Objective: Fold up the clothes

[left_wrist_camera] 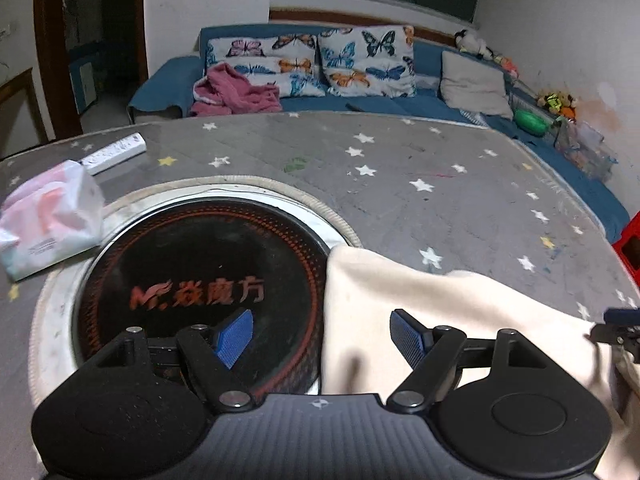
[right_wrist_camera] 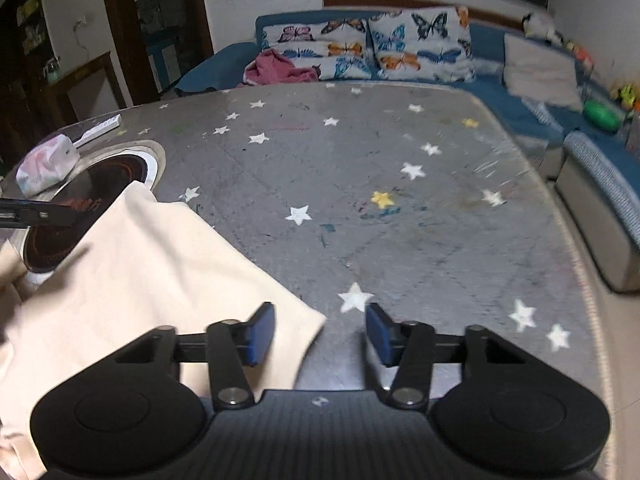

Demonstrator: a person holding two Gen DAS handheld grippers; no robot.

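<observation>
A cream garment (left_wrist_camera: 452, 312) lies on the grey star-patterned table (left_wrist_camera: 400, 184), partly over the black round cooktop (left_wrist_camera: 192, 272). My left gripper (left_wrist_camera: 322, 338) is open over the garment's left edge, its right finger over the cloth and its left finger over the cooktop. In the right wrist view the same garment (right_wrist_camera: 152, 264) spreads at the left. My right gripper (right_wrist_camera: 320, 334) is open above the garment's right corner, with its left finger over the cloth and its right finger over bare table (right_wrist_camera: 400, 240). Neither gripper holds anything.
A tissue pack (left_wrist_camera: 48, 220) and a white power strip (left_wrist_camera: 114, 154) lie at the table's left. A blue sofa (left_wrist_camera: 360, 100) with butterfly pillows and a pink garment (left_wrist_camera: 232, 92) stands behind the table. A red object (left_wrist_camera: 630, 240) is at the right edge.
</observation>
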